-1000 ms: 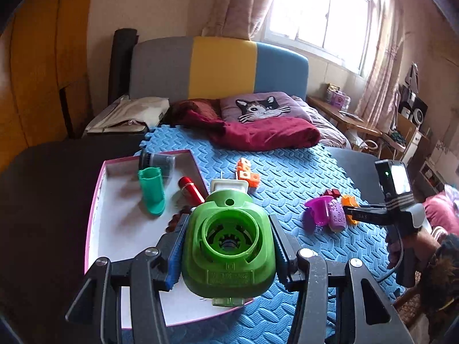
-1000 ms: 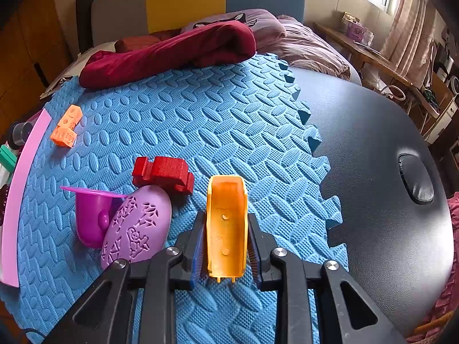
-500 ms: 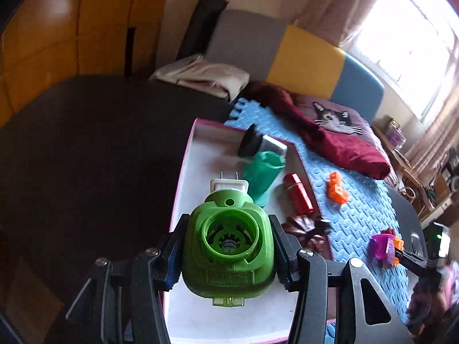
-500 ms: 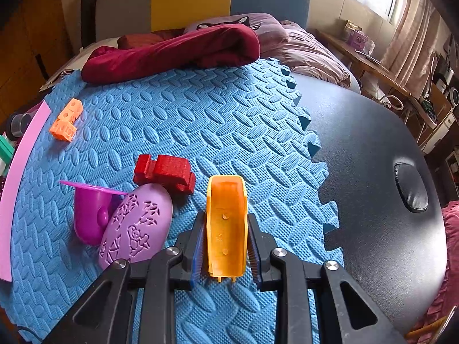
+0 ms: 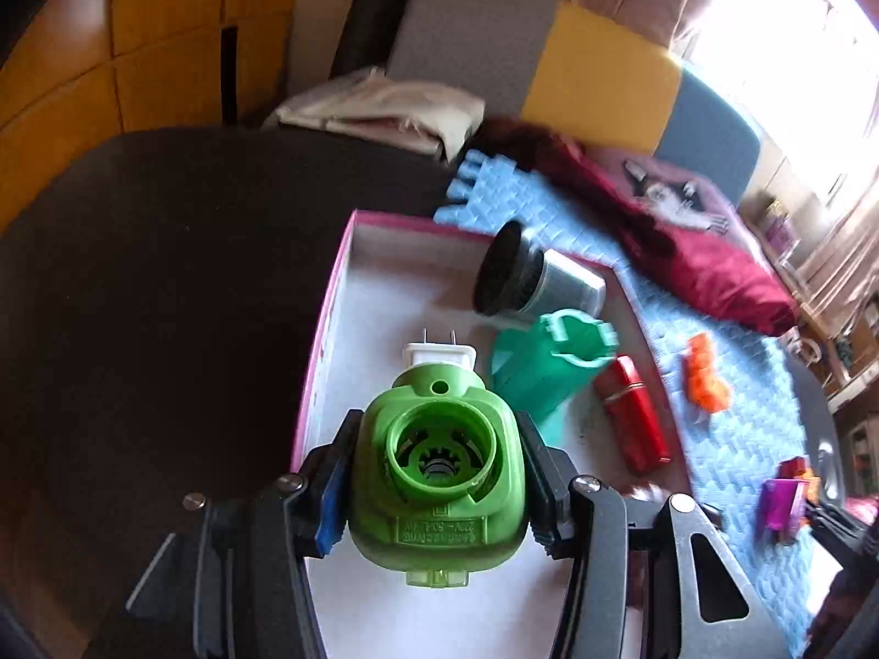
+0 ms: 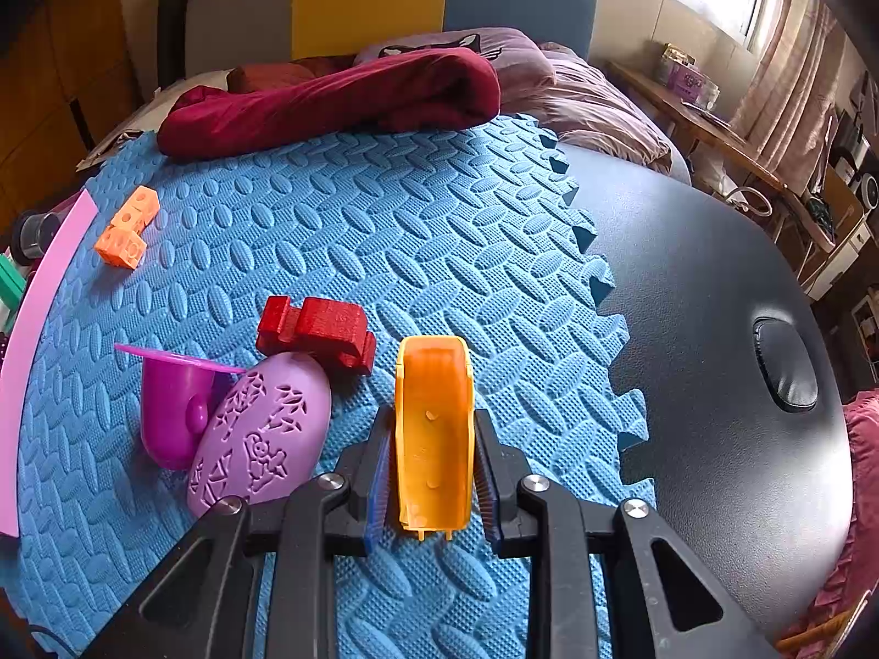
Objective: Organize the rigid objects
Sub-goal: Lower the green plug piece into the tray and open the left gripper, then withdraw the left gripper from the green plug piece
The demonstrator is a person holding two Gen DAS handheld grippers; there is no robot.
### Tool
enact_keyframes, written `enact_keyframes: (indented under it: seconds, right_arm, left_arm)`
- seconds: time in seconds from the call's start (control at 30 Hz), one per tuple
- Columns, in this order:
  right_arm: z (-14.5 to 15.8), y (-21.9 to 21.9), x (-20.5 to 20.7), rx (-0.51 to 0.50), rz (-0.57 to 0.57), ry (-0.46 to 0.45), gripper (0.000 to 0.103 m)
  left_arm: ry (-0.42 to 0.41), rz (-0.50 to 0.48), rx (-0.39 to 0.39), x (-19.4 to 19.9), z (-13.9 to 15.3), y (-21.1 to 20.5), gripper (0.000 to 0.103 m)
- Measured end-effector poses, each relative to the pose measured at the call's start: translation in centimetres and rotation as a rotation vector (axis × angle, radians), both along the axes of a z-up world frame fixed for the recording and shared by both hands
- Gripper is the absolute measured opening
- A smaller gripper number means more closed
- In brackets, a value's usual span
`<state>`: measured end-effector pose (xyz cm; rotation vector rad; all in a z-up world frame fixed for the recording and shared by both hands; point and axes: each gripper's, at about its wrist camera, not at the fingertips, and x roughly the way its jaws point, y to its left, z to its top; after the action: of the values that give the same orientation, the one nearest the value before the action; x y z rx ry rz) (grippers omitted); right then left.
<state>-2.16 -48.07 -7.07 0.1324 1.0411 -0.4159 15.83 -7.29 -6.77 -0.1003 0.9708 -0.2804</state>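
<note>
My left gripper is shut on a green plug-in device with a white two-pin plug, held over the near left part of a pink-rimmed white tray. In the tray lie a teal holder, a red cylinder and a black and silver cup on its side. My right gripper is shut on an orange shell piece low over the blue foam mat. Beside it on the mat lie a lilac patterned egg shape, a purple cup and a red block.
Orange cubes lie on the mat near the tray's edge. A dark red cloth is heaped at the mat's far side. The mat covers part of a dark round table. Bed and cushions stand behind.
My left gripper has swung left and down with the green device, from over the tray's right edge to over its near left part. The right gripper has stayed put.
</note>
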Motion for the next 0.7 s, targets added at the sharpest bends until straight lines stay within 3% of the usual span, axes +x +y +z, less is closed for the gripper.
enact_keyframes:
  seconds: [0.27,0.43,0.7]
  right_arm:
    - [0.0,0.1,0.0,-0.005,0.001,-0.002,0.026]
    - [0.0,0.1,0.0,-0.008,0.002,-0.001,0.026]
    - [0.0,0.3,0.0,-0.021,0.007,0.0,0.026]
  left_arm:
    - [-0.016,0.003,0.012,-0.8,0.0,0.3,0.061]
    - [-0.084,0.006,0.021,-3.1,1.8,0.6,0.07]
    - [-0.135,0.006,0.057,-7.3,3.1,0.8,0.071]
